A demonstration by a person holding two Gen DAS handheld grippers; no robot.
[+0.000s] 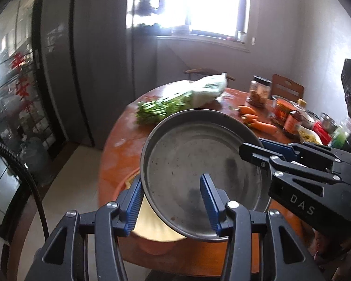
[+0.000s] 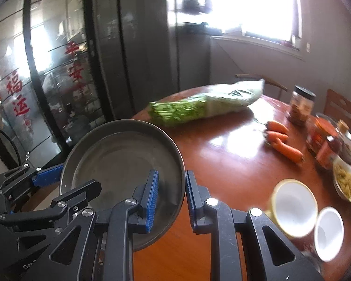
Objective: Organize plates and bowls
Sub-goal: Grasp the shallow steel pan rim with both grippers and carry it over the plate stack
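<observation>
Metal plate (image 1: pixel 194 164) tilted above tabletop (image 2: pixel 234 149); we clamp its rim with left gripper (image 1: pixel 172 201) and right gripper (image 2: pixel 172 196), both angled downward.

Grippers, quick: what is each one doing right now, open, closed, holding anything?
Left claw: closed on the near rim of the metal pan.
Right claw: closed on the same pan's rim at the opposite side.

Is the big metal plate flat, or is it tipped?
Tipped. The metal plate hangs above the table, with its far rim higher than its near rim. The left tool and the right tool each grip an edge.
</observation>
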